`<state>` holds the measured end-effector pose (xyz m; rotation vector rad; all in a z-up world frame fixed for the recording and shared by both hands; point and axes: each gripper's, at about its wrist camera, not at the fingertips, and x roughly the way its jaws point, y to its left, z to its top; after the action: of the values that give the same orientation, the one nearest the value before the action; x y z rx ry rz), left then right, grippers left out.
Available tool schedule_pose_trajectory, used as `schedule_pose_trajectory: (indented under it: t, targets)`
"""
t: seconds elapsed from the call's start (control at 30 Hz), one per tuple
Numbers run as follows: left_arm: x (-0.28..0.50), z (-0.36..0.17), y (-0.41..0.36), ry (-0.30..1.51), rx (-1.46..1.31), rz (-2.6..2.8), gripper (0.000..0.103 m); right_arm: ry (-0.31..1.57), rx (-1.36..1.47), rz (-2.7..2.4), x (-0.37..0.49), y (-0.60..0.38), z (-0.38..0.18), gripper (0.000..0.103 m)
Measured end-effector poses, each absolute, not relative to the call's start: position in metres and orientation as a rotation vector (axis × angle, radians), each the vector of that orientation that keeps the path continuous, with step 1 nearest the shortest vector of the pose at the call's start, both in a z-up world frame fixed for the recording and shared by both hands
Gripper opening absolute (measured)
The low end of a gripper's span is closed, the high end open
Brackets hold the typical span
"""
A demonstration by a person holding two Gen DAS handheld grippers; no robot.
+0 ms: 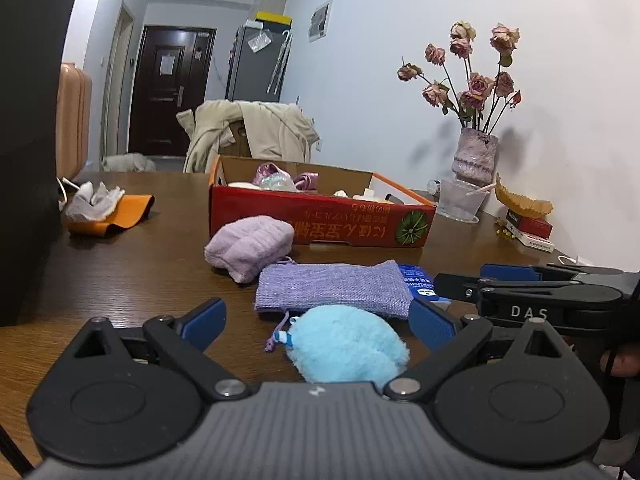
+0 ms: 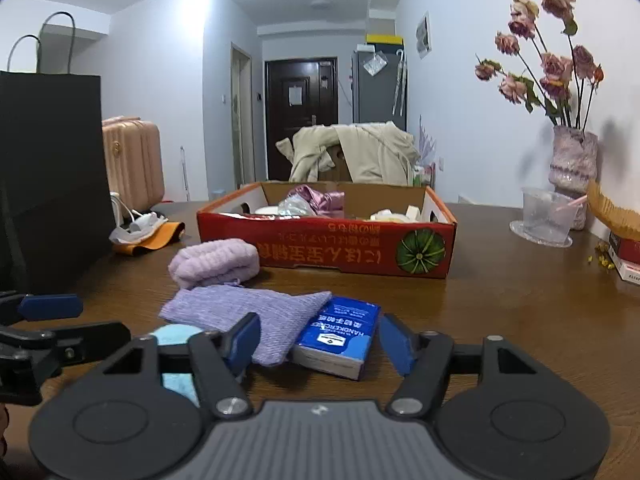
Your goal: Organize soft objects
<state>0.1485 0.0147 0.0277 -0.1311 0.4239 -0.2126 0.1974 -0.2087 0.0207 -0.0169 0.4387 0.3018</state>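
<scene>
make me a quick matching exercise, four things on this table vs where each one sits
Things:
1 blue puff
2 tissue pack
3 rolled lilac towel
4 vase of dried roses

Places:
a by the wall, far right
b between the left gripper's open jaws
c just in front of the red box
d between the right gripper's open jaws

Pairs: 1-b, 2-d, 3-c, 4-a

**A Room With a Dark Door**

The dark door [image 2: 301,116] stands at the far end of the hall. Right of it is a grey fridge [image 2: 378,86] with a yellow box on top. In front of the door, a chair [image 2: 352,156] wears a beige coat. Left of the door sits a pink suitcase [image 2: 134,160]. The walls are white. A ceiling light shines above.
</scene>
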Motion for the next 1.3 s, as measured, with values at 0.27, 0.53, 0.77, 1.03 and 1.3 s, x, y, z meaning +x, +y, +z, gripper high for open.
schedule_pose_trajectory:
  t: [0.27,0.53,0.77,1.03,1.3]
  targets:
    - [0.17,0.028,0.015,0.487,-0.187,-0.218,0.098,0.489,0.012,0.31,0.222,-0.212,0.02,0.057]
    - [0.198,0.033,0.023,0.518,-0.223,-0.202,0.09,0.49,0.04,0.411,0.238,-0.207,0.028,0.05]
    - [0.26,0.023,0.039,0.653,-0.312,-0.215,0.068,0.614,0.047,0.483,0.268,-0.185,0.009,0.045]
    - [0.267,0.01,0.034,0.719,-0.344,-0.279,0.007,0.616,-0.073,0.482,0.264,-0.172,0.001,0.004]
    - [0.239,0.055,0.02,0.575,-0.302,-0.332,0.003,0.518,-0.019,0.48,0.246,-0.191,0.029,0.002]
